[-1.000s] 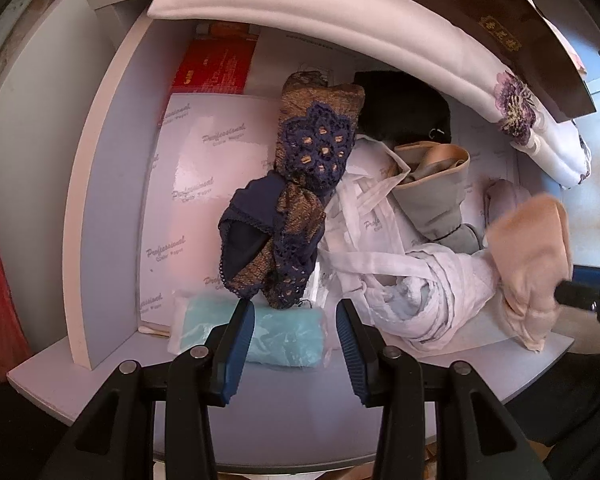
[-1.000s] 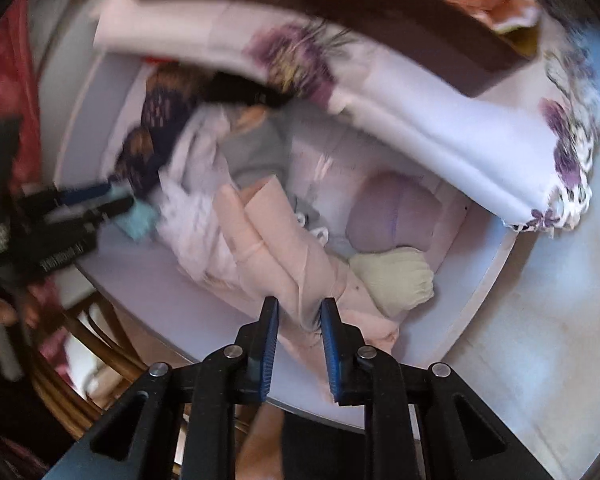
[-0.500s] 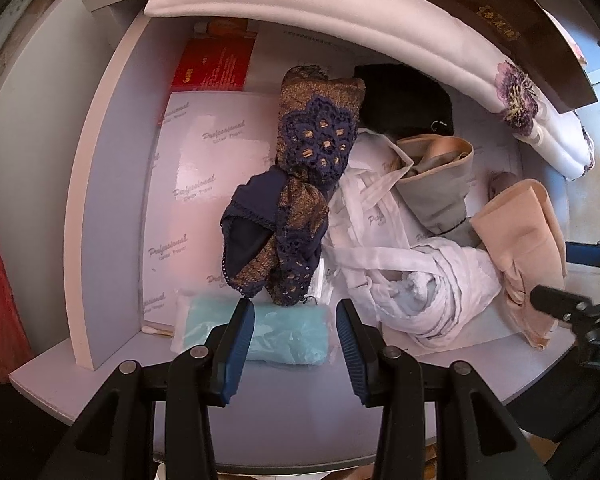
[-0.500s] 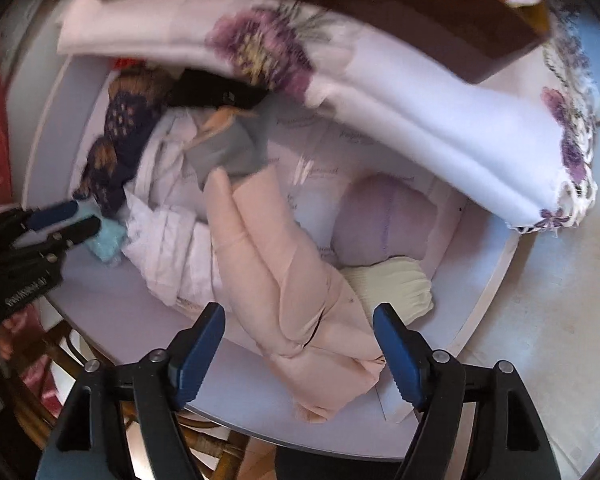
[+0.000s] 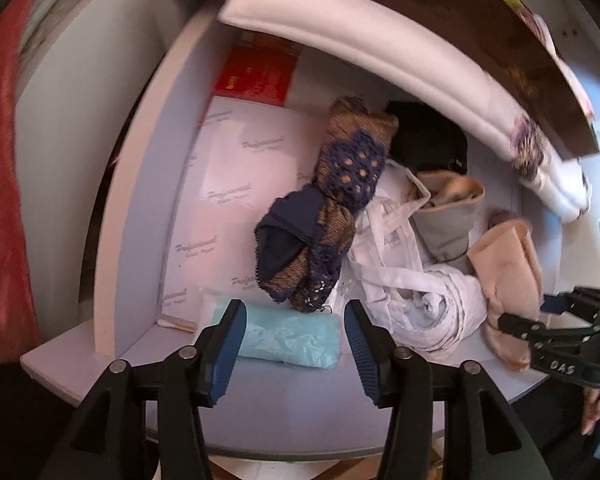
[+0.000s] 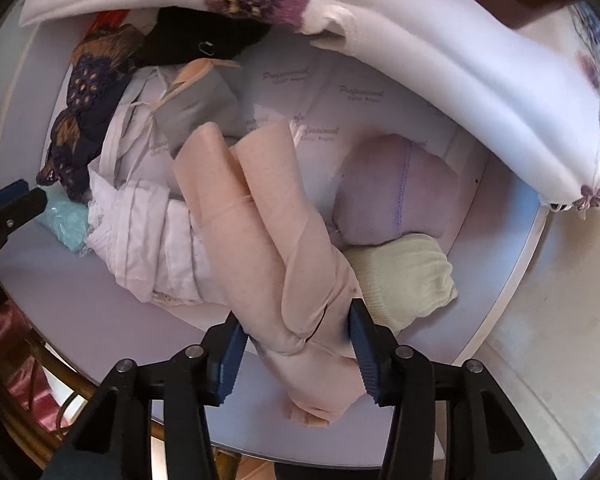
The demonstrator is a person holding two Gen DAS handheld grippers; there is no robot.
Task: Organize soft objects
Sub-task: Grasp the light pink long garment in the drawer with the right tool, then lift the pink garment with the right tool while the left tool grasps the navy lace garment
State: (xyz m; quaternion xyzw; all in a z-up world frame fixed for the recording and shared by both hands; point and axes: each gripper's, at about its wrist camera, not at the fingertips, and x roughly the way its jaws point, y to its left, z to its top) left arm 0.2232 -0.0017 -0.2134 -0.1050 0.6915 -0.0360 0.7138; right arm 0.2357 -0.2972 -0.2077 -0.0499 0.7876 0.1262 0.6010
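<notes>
The work area is a pale lilac drawer (image 5: 284, 404) lined with white printed paper, and it holds a row of soft items.

Left gripper (image 5: 296, 344): points down over the drawer's near edge. Its jaws have just been opening and stand apart. A pale turquoise folded cloth in clear plastic wrap (image 5: 288, 336) lies between and below the blue pads, but the pads do not press on it.

Right gripper (image 6: 296, 354): its jaws have just been closing. They straddle the near end of a peach-coloured rolled nylon garment (image 6: 256, 216), and both blue pads lie against the fabric — the grip is made on this roll.

Position of the roll: diagonal in the drawer, with its near end over the front edge. A white crumpled cotton garment (image 6: 156, 248) touches it on the left. A cream knitted sock bundle (image 6: 404, 276) and a mauve rounded fabric bundle (image 6: 388, 192) sit beside it on the right.

Further left lies a navy-and-gold lace garment (image 5: 328, 216), with a grey folded cloth with beige trim (image 5: 448, 220) between it and the peach roll. A white pillow with purple flower print (image 6: 440, 52) overhangs the back of the drawer.
</notes>
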